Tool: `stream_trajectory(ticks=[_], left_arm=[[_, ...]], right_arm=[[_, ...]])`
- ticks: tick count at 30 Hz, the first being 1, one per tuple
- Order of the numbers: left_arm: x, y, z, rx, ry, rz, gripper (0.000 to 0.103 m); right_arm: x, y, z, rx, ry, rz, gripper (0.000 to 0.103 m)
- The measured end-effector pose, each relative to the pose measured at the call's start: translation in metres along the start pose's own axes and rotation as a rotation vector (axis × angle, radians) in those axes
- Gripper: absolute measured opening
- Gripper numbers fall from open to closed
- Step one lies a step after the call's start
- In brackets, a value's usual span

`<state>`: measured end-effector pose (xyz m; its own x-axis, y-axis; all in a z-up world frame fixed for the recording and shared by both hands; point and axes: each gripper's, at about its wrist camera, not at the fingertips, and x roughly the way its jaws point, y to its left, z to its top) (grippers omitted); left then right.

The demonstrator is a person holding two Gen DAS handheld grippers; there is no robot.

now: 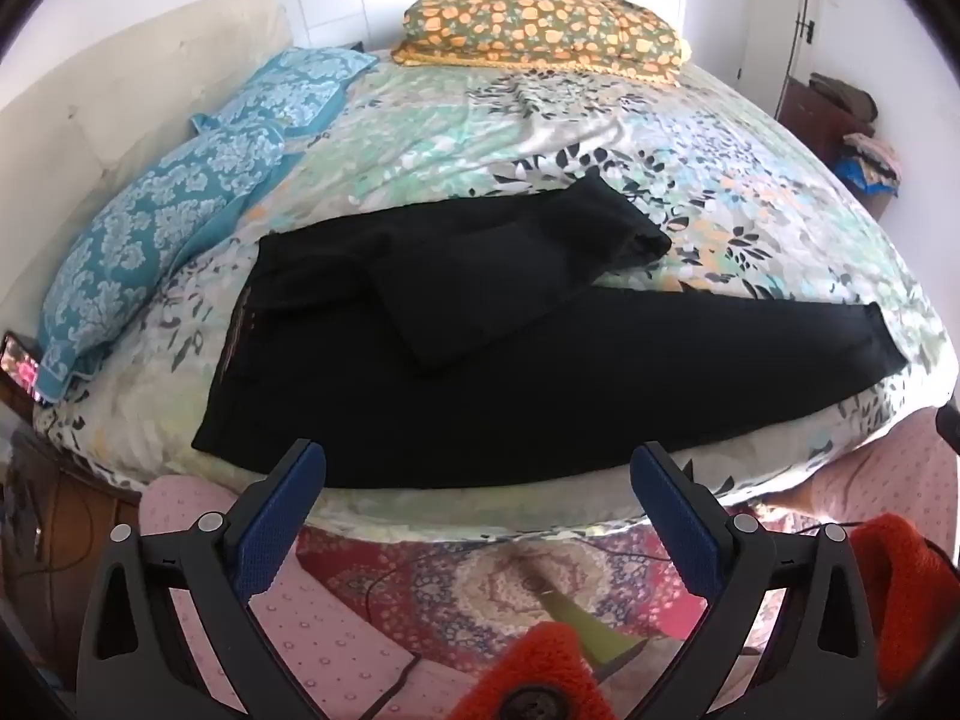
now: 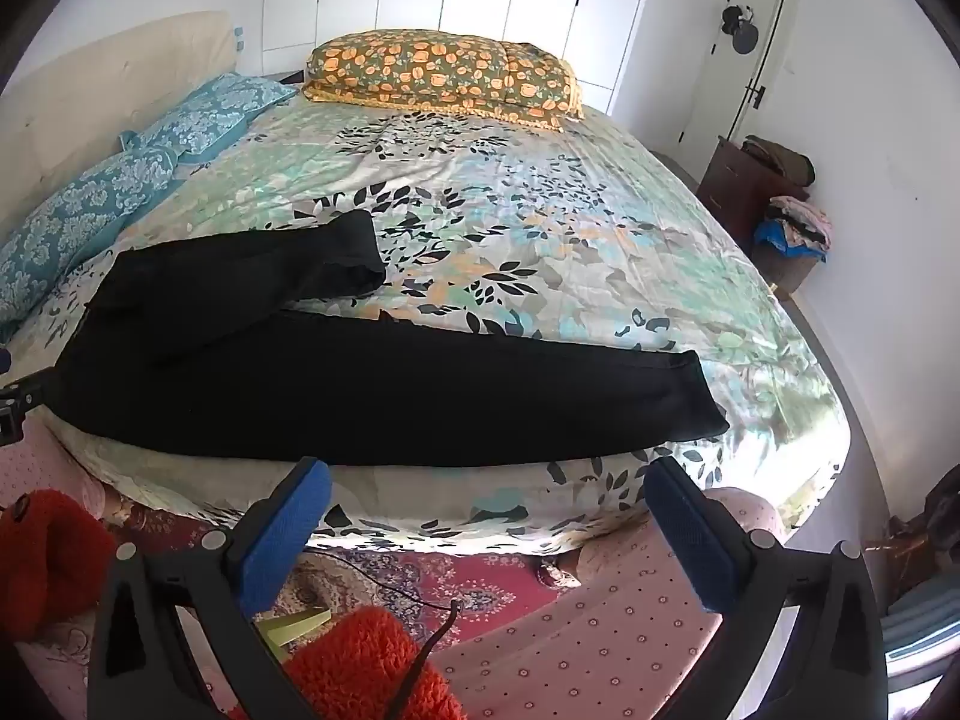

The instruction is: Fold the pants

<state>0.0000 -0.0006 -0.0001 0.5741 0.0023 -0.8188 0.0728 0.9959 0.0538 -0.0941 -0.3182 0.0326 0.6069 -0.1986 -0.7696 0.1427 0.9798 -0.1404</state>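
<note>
We hold the left gripper (image 1: 478, 468) and right gripper (image 2: 487, 483) spread wide, empty, short of the bed's near edge (image 2: 420, 516) where the pants (image 1: 456, 372) lie, open sheet beyond

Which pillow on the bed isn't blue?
The orange-flowered pillow at the far edge of the bed. The two blue patterned pillows lie along the left side by the headboard.

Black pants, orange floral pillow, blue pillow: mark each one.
black pants (image 1: 456, 396), left wrist view, on the long straight leg.
orange floral pillow (image 1: 540, 30), left wrist view, top face.
blue pillow (image 2: 72, 222), right wrist view, patterned top.
</note>
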Motion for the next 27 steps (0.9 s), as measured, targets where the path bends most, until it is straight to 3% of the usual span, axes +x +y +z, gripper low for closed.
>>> stream_trajectory(ticks=[19, 27], left_arm=[[0.000, -0.019, -0.002, 0.107, 0.013, -0.017, 0.102], [-0.002, -0.038, -0.007, 0.182, 0.024, -0.078, 0.102]], right_arm=[[-0.004, 0.007, -0.007, -0.047, 0.004, 0.032, 0.103], [0.000, -0.003, -0.011, -0.020, 0.047, -0.027, 0.103]])
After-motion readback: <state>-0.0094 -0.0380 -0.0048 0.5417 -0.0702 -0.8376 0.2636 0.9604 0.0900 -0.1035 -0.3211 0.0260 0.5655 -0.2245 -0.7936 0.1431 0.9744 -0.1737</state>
